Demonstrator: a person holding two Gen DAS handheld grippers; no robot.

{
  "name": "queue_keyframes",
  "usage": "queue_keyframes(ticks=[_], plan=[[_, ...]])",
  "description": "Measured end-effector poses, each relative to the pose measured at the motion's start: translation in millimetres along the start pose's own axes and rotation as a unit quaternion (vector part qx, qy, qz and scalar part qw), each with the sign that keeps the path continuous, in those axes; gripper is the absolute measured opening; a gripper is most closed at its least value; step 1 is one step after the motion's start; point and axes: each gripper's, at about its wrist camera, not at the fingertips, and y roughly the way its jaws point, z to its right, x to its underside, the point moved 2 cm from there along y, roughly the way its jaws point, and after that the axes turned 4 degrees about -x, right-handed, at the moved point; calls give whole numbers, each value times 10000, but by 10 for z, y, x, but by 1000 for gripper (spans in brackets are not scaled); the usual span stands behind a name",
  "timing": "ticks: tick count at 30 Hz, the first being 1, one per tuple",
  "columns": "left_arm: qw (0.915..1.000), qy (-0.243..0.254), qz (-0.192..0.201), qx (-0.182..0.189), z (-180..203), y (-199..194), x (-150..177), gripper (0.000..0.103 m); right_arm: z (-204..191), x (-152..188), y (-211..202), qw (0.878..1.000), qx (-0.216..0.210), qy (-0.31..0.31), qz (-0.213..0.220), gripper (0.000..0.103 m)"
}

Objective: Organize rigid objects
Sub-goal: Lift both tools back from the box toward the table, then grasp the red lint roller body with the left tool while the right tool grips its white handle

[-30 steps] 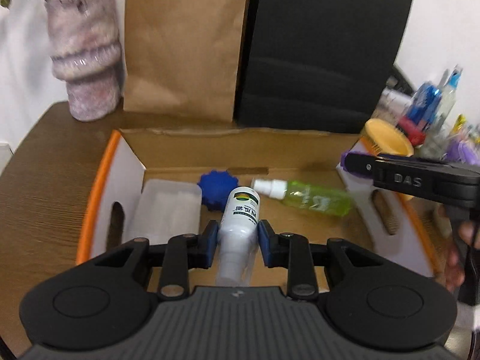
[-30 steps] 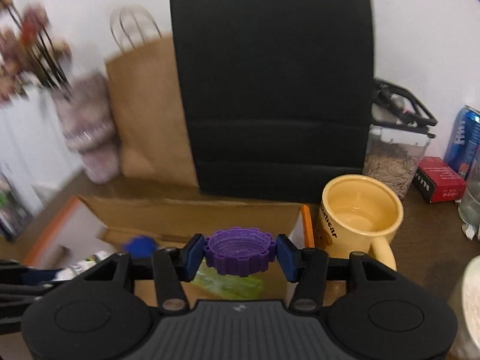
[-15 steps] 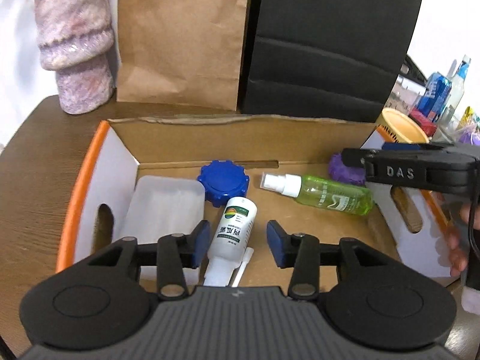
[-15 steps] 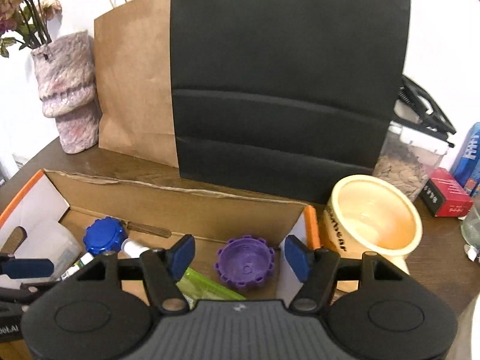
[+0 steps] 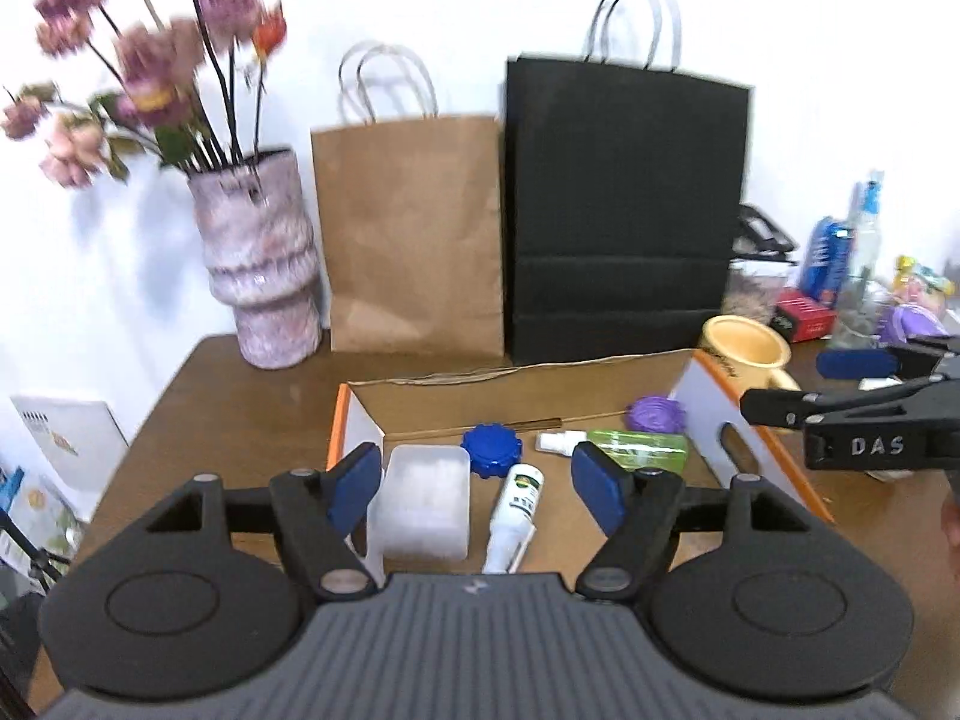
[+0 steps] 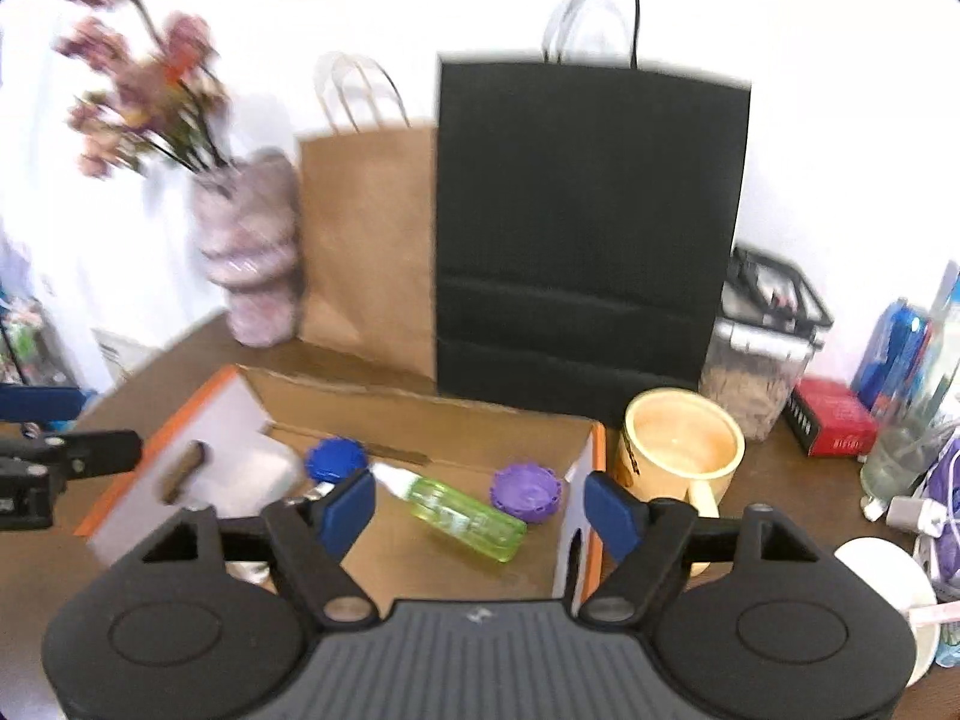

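While both sets of jaws have just been opening and hold nothing, white bottle (image 5: 515, 510) and purple cap (image 6: 527, 492) lie below them inside the cardboard box (image 5: 456, 399).

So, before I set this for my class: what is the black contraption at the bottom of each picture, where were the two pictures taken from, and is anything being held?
No robot here: a person holds a two-fingered grasping tool in each hand, each carrying a camera that looks along its blue-padded fingers. One picture is from the left tool, the other from the right tool. Both tools have just been opening and hold nothing. Below them on the brown table sits an open cardboard box containing a white bottle, a blue cap, a purple cap, a green spray bottle and a clear plastic container. A yellow mug stands beside the box.
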Motion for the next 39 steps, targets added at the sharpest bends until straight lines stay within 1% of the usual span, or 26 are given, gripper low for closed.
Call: queue_keyframes(ticks=[5,8,9,10,12,14,18,21,23,26,29,31,34,37,39], plan=[[9988,-6,461,-142,-43,-626,215,74,-186,220,-698,9987,-6,-50,515,83],[9965,-12,797,-239,-89,-1010,426,74,-332,448,-1114,9962,-90,-101,857,84],[9956,-92,898,-248,-108,-1132,504,74,-375,528,-1232,9950,-94,-109,987,85],[9945,-213,999,-229,-127,-1274,602,74,-427,629,-1365,9936,-116,-95,1124,87],[9921,-404,1185,-94,-142,-1530,793,74,-512,818,-1563,9910,-141,-26,1330,88],[9887,-562,1392,-57,-144,-1780,1012,79,-630,1066,-1765,9889,-80,-28,1482,88],[9842,-461,1703,-137,-51,-2218,1464,82,-862,1542,-2096,9862,54,-81,1655,88],[9804,-327,1888,-451,8,-2498,1808,82,-1005,1891,-2365,9832,141,-148,1812,88],[9768,-377,1982,-724,19,-2657,2054,82,-1058,2111,-2550,9804,191,-92,1961,89],[9771,-553,1854,-890,1,-2797,2343,82,-1078,2411,-2761,9783,151,152,2062,92],[9775,-433,1823,-967,14,-2918,2538,82,-1134,2684,-2883,9809,198,253,1919,92],[9791,-397,1769,-918,26,-2973,2616,82,-1180,2829,-2926,9829,241,216,1813,92],[9833,-466,1588,-758,48,-2960,2669,82,-1221,2970,-2934,9853,265,214,1677,92],[9857,-419,1468,-719,110,-2866,2683,83,-1199,3007,-2880,9876,242,232,1534,92],[9875,-413,1385,-627,146,-2790,2680,85,-1159,3008,-2832,9881,264,253,1494,92]])
